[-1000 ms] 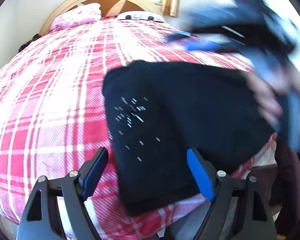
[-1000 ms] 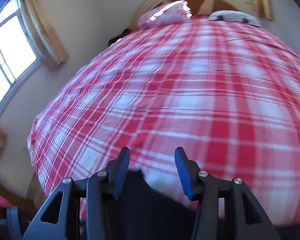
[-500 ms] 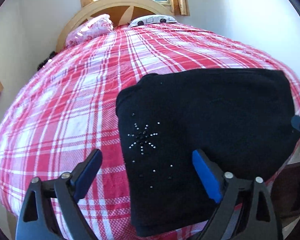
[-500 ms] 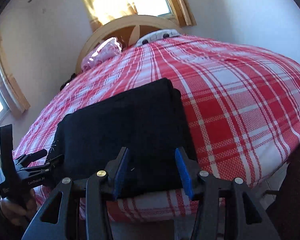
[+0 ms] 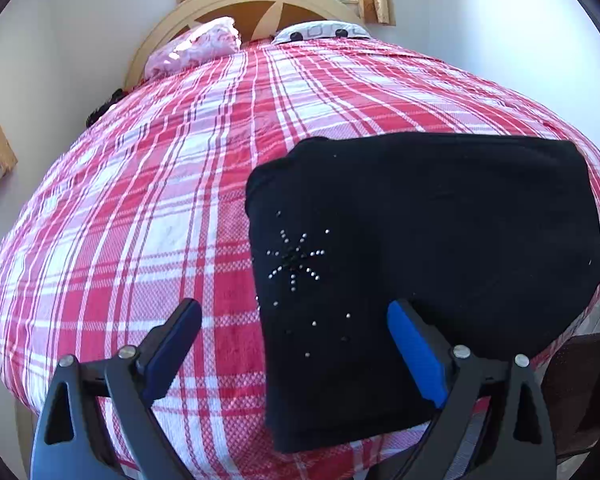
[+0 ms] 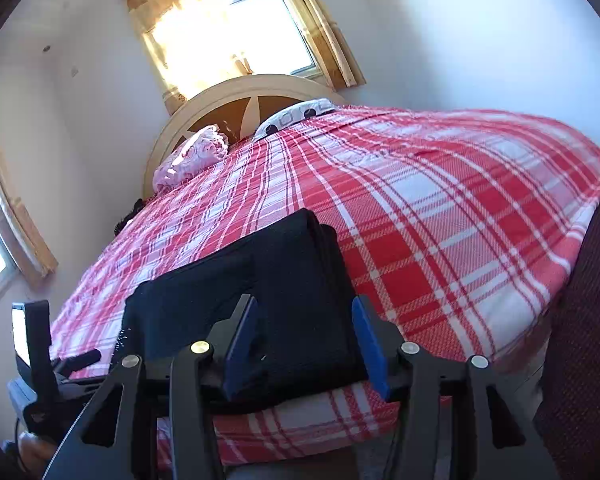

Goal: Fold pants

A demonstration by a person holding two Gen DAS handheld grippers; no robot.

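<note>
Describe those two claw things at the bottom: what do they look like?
Both match: the left gripper and the right gripper have black plastic frames with triangular cut-outs and silver bolt heads. Each finger carries a flat blue pad. No cables or markings show on them.

The pants (image 5: 420, 248) lie folded on the bed (image 5: 148, 216), at its foot edge; two pillows (image 5: 196, 46) sit far behind the pants, against the headboard (image 5: 256, 4); a window (image 6: 236, 36) stands above the headboard.
</note>
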